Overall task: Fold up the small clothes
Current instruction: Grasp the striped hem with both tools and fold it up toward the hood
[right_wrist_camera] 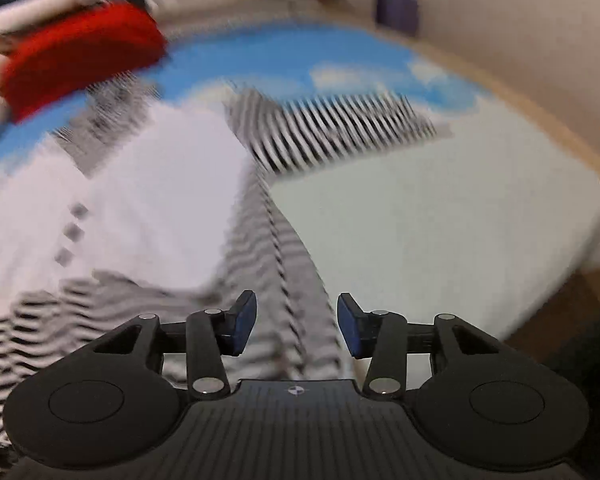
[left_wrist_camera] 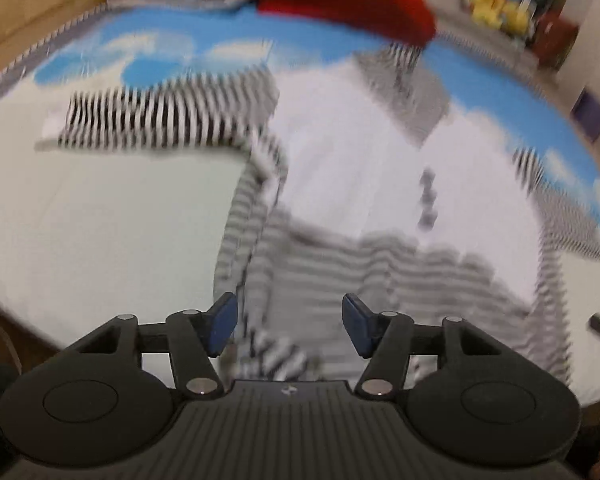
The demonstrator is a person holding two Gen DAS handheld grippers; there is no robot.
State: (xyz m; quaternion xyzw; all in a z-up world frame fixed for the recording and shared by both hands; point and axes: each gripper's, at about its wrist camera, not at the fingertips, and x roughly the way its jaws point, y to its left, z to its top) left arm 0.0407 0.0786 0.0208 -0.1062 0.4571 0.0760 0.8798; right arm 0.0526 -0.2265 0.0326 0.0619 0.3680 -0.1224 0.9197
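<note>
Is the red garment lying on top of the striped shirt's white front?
No, the red garment sits at the far edge, beyond the striped shirt.

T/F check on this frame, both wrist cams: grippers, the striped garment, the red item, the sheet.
1. The striped garment lies spread on the bed. True.
2. The red item sits between the left gripper's fingers. False: it lies at the far end of the bed, beyond the garment.
3. The left gripper has its jaws apart, pads clamping nothing. True.
4. The right gripper is shut on a sleeve. False: its jaws stand apart over striped cloth at the garment's edge.
5. The sheet is plain grey all over. False: it is pale near the grippers and blue with white clouds farther off.
</note>
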